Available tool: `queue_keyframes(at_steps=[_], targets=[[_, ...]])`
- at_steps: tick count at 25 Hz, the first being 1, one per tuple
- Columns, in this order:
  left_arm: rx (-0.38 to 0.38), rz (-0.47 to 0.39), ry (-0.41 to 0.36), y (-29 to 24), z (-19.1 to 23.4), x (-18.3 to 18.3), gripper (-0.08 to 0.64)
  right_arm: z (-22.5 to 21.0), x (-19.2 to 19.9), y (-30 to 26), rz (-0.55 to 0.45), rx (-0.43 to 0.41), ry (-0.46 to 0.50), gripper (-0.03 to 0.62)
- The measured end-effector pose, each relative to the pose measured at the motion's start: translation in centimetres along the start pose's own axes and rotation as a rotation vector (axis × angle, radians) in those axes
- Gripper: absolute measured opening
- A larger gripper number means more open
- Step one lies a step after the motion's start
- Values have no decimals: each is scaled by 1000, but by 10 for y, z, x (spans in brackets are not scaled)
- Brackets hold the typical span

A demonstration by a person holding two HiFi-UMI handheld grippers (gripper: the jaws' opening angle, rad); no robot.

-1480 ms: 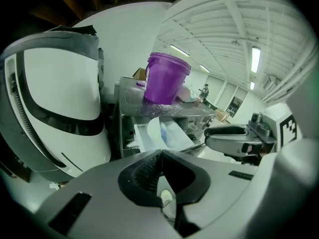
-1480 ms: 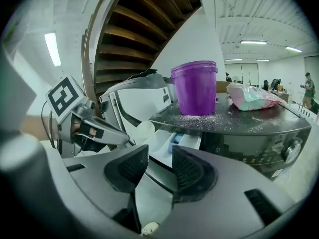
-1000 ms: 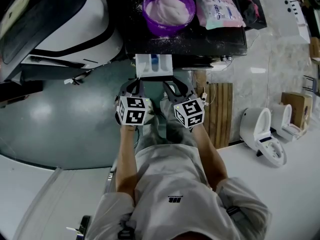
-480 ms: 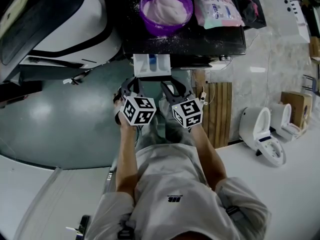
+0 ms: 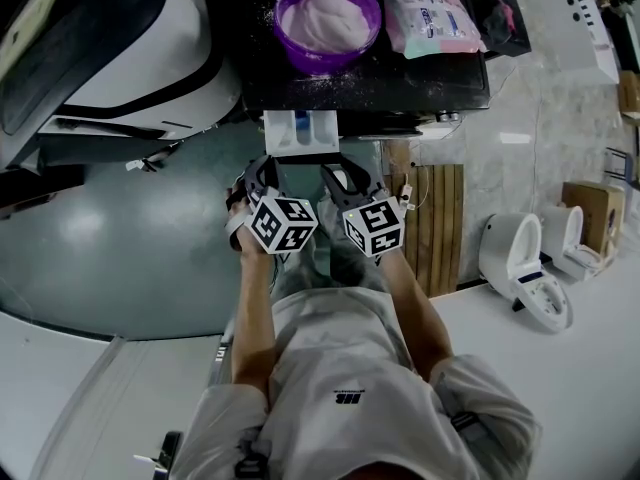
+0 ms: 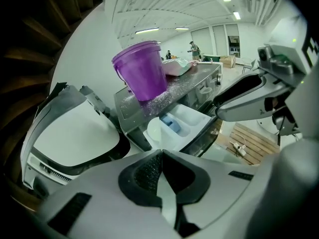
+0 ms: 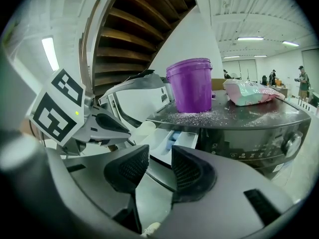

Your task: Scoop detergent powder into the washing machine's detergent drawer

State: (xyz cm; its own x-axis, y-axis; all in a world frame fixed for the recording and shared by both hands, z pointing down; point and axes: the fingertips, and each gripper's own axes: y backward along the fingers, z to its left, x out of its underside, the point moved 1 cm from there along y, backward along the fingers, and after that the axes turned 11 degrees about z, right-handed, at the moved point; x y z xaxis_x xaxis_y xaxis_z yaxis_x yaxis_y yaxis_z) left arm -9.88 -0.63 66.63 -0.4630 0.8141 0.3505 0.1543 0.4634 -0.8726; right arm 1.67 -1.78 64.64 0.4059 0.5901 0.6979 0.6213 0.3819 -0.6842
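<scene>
Two grippers hang side by side just short of the open detergent drawer, and neither touches it. Left gripper: jaws pressed together, nothing held. Right gripper: jaws slightly apart, nothing between them.

The drawer juts from the front edge of the washing machine's top, near its left corner. Its compartments are white with a blue insert, and no powder can be made out in them. A purple bucket of detergent powder stands on the top behind the drawer, near the left edge. A detergent bag lies just beside the bucket, toward the right edge. Loose grains are scattered across the top. No scoop can be made out.

Assessment: the drawer is ready, but scooping has not begun. The next move calls for lifting one gripper up to the bucket, locating and gripping a scoop, then carrying the load level to the drawer
</scene>
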Motion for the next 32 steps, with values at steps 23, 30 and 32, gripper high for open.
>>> queue_keyframes(at_steps=[23, 30, 32], targets=[[-10, 9, -29, -1, -1, 1, 15, 1, -16, -3, -13, 16, 36, 163], [6, 3, -17, 1, -3, 4, 15, 1, -17, -4, -7, 13, 43, 168], [2, -2, -15, 2, -3, 5, 15, 1, -17, -4, -7, 14, 47, 168]])
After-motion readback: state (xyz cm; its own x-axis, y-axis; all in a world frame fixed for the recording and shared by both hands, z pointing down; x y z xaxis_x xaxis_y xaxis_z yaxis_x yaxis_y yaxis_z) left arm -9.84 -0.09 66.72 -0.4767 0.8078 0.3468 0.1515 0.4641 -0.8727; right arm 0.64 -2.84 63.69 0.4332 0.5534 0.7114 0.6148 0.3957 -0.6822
